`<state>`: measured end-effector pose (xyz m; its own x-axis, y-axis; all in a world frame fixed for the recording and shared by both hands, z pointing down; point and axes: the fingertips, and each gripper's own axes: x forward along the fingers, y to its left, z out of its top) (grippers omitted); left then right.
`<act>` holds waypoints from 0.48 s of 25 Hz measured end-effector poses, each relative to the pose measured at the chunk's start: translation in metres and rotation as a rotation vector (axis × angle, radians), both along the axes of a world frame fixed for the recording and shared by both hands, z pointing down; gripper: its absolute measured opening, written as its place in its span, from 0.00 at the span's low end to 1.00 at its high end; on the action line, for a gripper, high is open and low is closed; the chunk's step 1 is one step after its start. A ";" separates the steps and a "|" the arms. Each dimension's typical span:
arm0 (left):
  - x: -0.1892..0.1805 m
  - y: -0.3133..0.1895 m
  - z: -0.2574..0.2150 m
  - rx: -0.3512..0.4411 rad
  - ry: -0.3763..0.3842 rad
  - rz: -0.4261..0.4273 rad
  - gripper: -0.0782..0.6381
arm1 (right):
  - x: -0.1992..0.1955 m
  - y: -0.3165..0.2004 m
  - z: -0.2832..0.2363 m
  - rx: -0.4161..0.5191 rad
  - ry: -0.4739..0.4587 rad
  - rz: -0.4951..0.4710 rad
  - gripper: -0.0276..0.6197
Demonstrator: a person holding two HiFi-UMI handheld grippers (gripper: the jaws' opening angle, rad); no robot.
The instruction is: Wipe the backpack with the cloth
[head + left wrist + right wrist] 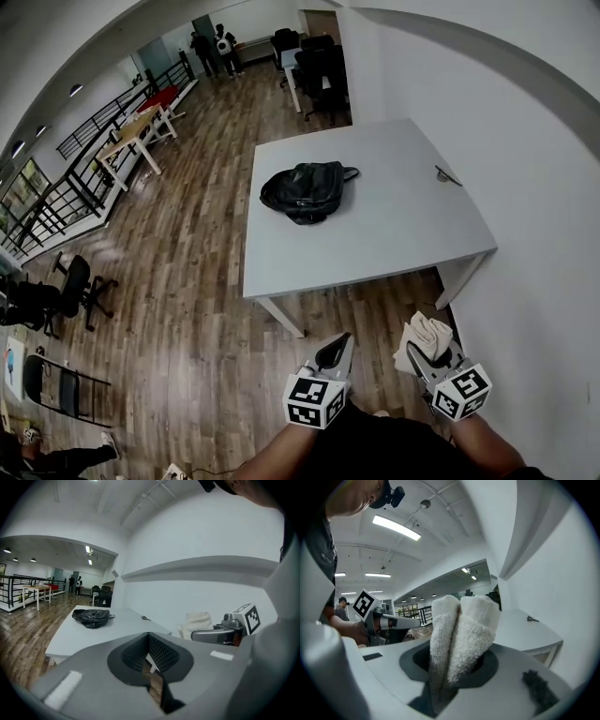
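Two hand-held grippers, one backpack, one cloth. Black backpack (305, 192): lying on the white bench (403, 234), well apart from both grippers. Left hand-held gripper (337, 353): jaws closed together, nothing between them. Right hand-held gripper (429, 358): clamped on the folded white cloth (422, 336).

Both grippers sit low in front of the body, side by side with a gap between them, noses pointing forward. The left gripper (337, 347) has its jaws pressed together, nothing between them. The right gripper (424, 354) is clamped on a folded white cloth (425, 335), which pokes out past the jaw tips. Bare forearms (286, 457) run back from both grippers.
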<state>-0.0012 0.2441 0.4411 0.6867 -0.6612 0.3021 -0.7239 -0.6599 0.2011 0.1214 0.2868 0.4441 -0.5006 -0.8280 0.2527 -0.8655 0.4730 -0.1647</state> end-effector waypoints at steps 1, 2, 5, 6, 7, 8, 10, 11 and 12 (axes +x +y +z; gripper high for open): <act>-0.007 -0.003 0.001 0.001 -0.003 -0.019 0.12 | -0.006 -0.005 0.001 0.001 -0.003 -0.016 0.20; -0.013 -0.005 0.003 0.000 -0.005 -0.035 0.12 | -0.011 -0.009 0.003 0.000 -0.006 -0.030 0.20; -0.029 -0.014 0.009 -0.009 -0.009 -0.075 0.12 | -0.025 -0.021 0.009 -0.011 -0.010 -0.065 0.20; -0.034 -0.018 0.010 -0.012 -0.010 -0.084 0.12 | -0.029 -0.026 0.011 -0.014 -0.011 -0.074 0.20; -0.038 -0.022 0.012 -0.015 -0.011 -0.092 0.12 | -0.033 -0.031 0.013 -0.016 -0.012 -0.082 0.20; -0.041 -0.026 0.014 -0.018 -0.012 -0.098 0.12 | -0.036 -0.036 0.014 -0.018 -0.013 -0.088 0.20; -0.046 -0.033 0.015 -0.020 -0.011 -0.105 0.12 | -0.042 -0.043 0.017 -0.026 -0.014 -0.097 0.20; -0.049 -0.035 0.016 -0.021 -0.010 -0.106 0.12 | -0.045 -0.046 0.019 -0.031 -0.012 -0.099 0.20; -0.051 -0.039 0.016 -0.023 -0.009 -0.106 0.12 | -0.047 -0.049 0.020 -0.035 -0.011 -0.099 0.20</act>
<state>-0.0522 0.2056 0.4570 0.6103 -0.7232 0.3235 -0.7914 -0.5746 0.2086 0.0744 0.2378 0.4640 -0.5826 -0.7650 0.2744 -0.8127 0.5501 -0.1919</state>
